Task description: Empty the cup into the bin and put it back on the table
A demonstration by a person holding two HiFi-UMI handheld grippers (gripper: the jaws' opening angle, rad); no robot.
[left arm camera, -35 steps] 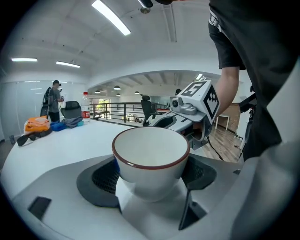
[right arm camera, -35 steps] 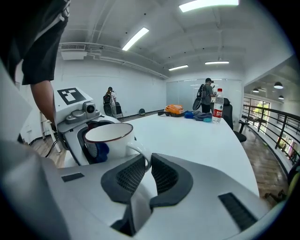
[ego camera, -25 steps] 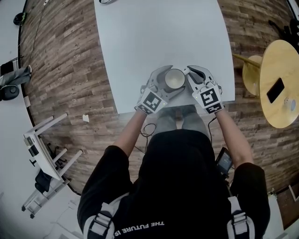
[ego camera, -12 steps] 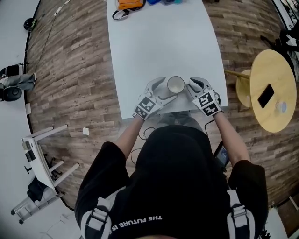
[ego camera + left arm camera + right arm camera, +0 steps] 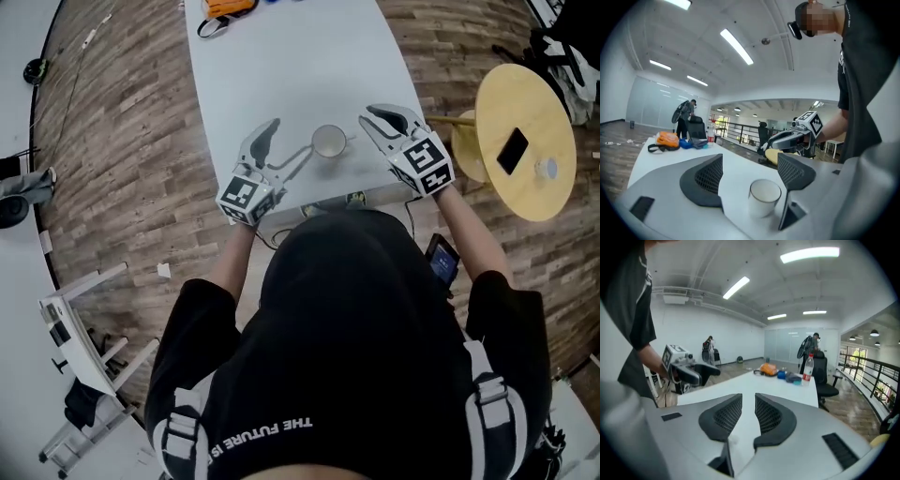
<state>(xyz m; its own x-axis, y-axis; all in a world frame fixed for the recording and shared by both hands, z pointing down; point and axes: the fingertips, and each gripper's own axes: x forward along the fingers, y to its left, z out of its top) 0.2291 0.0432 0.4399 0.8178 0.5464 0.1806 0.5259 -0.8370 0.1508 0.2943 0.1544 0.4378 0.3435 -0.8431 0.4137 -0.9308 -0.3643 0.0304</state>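
Note:
A white cup (image 5: 328,141) stands upright on the white table (image 5: 281,66) near its front edge, and nothing shows inside it. My left gripper (image 5: 285,146) hovers just left of the cup with its jaws wide apart. In the left gripper view the cup (image 5: 764,197) sits low between the spread pads (image 5: 708,176), untouched. My right gripper (image 5: 373,120) hangs to the cup's right, clear of it. Its jaws have just been opening and now stand a narrow gap apart around nothing (image 5: 748,413).
A round wooden side table (image 5: 534,89) with a phone (image 5: 514,148) stands to the right. An orange bag (image 5: 225,7) and a bottle (image 5: 808,366) lie at the table's far end. Wood floor surrounds the table; a white rack (image 5: 75,319) lies at the left.
Both grippers flanked the cup closely a second ago. They have since risen and drawn apart, the left one swinging further left. The cup stays on the table.

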